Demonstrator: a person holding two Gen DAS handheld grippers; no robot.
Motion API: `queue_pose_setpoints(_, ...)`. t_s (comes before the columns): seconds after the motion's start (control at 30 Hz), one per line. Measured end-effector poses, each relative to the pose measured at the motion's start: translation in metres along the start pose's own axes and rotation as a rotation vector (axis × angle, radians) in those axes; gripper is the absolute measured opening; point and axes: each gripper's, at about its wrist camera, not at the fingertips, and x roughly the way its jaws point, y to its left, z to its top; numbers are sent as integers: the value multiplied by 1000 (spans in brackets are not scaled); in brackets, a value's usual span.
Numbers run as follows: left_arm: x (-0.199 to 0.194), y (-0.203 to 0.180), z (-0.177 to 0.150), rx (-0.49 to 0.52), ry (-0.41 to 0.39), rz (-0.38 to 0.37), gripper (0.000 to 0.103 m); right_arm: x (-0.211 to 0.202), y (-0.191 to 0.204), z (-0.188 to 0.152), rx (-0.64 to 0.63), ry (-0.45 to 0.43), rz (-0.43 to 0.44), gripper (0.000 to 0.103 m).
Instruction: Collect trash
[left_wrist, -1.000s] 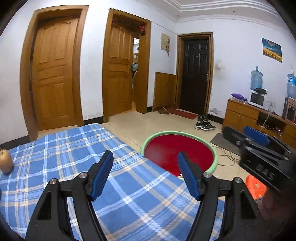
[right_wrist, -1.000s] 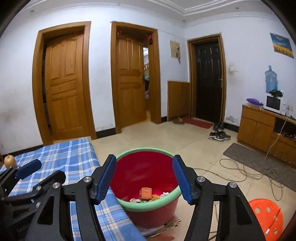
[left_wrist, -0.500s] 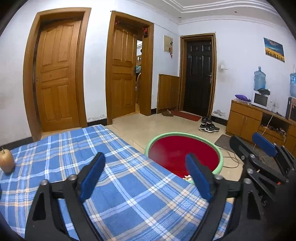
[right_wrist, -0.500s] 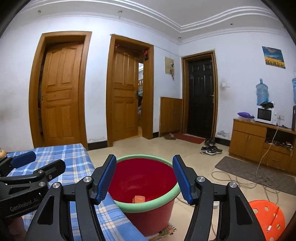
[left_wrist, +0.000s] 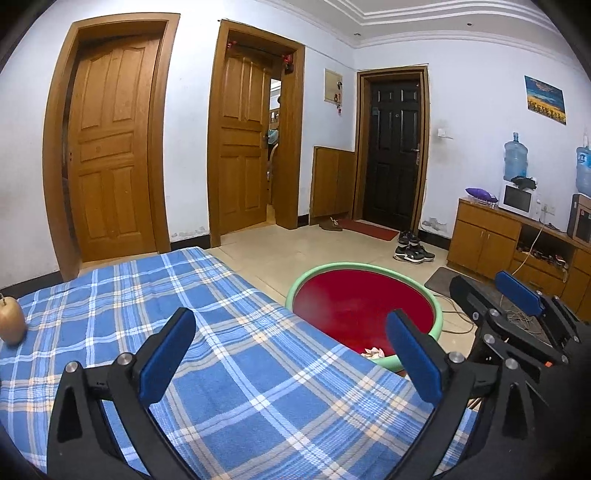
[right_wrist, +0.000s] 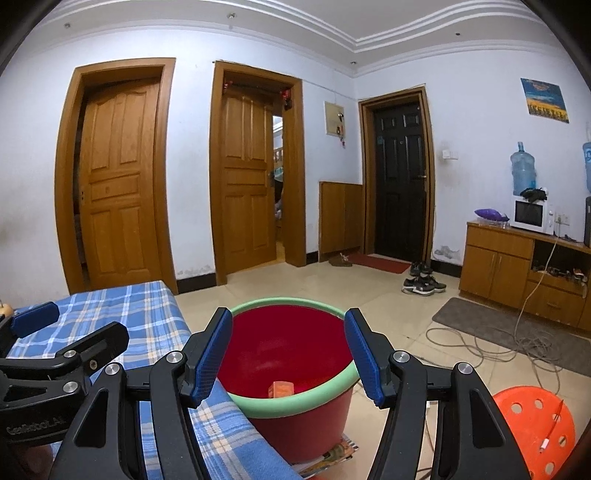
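Orange box (right_wrist: 281, 388) in bucket (right_wrist: 295, 400) shows only from right wrist

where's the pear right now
The pear sits on the blue plaid bed cover at the far left edge of the left wrist view, well left of the red bucket on the floor.

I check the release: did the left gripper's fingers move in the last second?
Yes. The left gripper jaws are opening, empty; its right finger now crosses the bucket's green rim.

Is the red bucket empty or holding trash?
Holding trash: the bucket has an orange box and pale scraps inside.
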Motion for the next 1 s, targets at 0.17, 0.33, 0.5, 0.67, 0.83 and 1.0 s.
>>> queue_pose_setpoints(0.17, 0, -1, 0, 6, -3, 4, 101, -1, 1, 0, -9, -11, -10, 64)
queue_pose_setpoints(0.33, 1, -1, 0, 5, -4, 4, 101, -4, 2, -2, -18, -19, -14, 64)
queue_pose_setpoints(0.5, 1, -1, 0, 4, -4, 5, 101, -4, 3, -3, -23, -22, -15, 64)
queue_pose_setpoints(0.67, 1, -1, 0, 5, -4, 4, 101, -5, 3, -4, -27, -19, -15, 64)
queue_pose_setpoints(0.83, 1, -1, 0, 6, -4, 4, 101, -4, 3, -4, -36, -20, -17, 64)
queue_pose_setpoints(1.0, 1, -1, 0, 5, -5, 5, 101, -4, 3, -5, -37, -20, -17, 64)
